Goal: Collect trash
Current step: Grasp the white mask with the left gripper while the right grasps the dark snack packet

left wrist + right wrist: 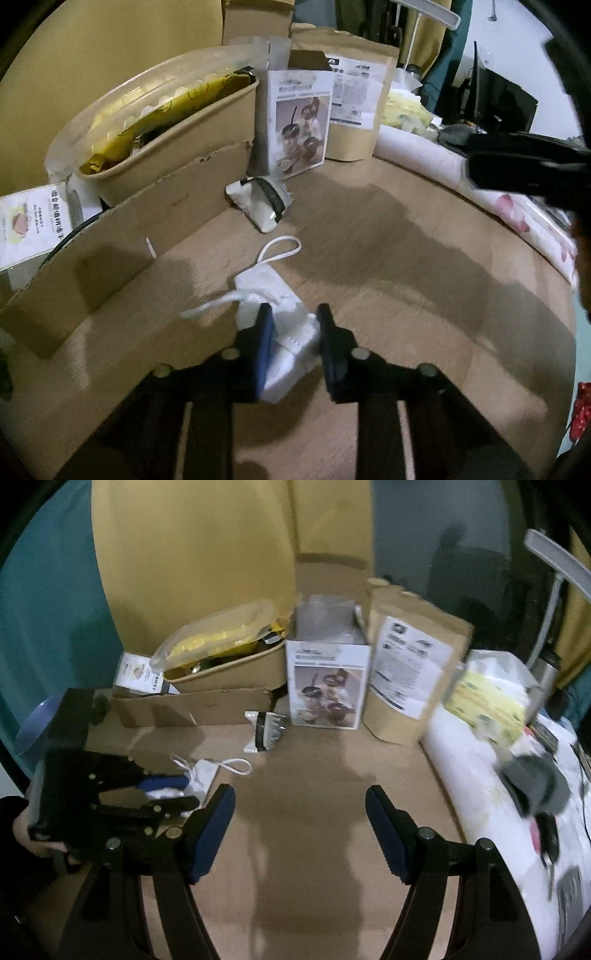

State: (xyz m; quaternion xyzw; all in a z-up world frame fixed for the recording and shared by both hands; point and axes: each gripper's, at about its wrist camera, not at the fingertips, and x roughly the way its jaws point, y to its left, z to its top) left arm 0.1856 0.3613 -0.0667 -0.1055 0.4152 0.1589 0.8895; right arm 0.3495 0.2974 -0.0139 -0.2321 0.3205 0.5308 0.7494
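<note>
A white face mask (280, 310) with ear loops lies on the wooden table (406, 277). My left gripper (295, 321) is shut on the mask, its blue pads pressing the mask's near end. The mask also shows in the right wrist view (203, 775), with my left gripper (173, 790) on it. A crumpled white-and-black wrapper (262, 203) lies farther back; it shows in the right wrist view (266, 731) too. My right gripper (299, 805) is open and empty above the bare table, right of the mask.
A flat cardboard piece (122, 254) stands along the left. Behind it sits a tan tub (166, 151) with yellow packaging. A white product box (299, 122) and a kraft pouch (354, 110) stand at the back. A white floral roll (498, 199) lies along the right.
</note>
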